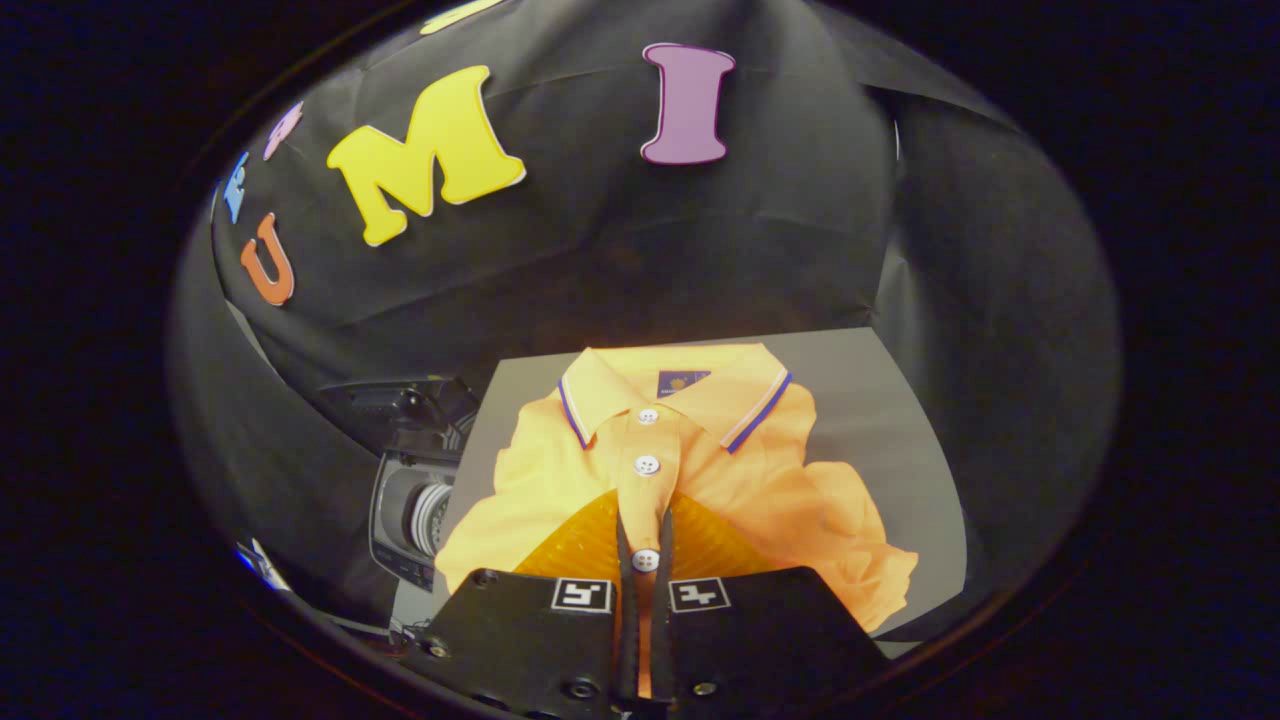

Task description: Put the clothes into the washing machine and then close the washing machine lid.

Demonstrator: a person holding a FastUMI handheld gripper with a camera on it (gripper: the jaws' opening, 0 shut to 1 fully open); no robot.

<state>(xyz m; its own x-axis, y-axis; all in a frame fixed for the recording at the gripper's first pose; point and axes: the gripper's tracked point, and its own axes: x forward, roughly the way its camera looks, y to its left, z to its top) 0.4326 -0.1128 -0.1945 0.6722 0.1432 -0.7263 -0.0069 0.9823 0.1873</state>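
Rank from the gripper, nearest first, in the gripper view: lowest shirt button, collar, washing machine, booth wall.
The gripper is shut on the shirt placket.
1. Lowest button: between the fingers.
2. Collar: straight ahead, beyond the fingertips.
3. Washing machine: off to the left, beside the table.
4. Booth wall: behind everything.

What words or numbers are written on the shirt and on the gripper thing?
Neck label of the orange polo shirt: a small emblem and tiny print, too blurred to read.
Two square markers on the gripper: black-and-white patterns, no words or numbers.
The fingers are closed on the shirt's button strip, which has no writing on it.
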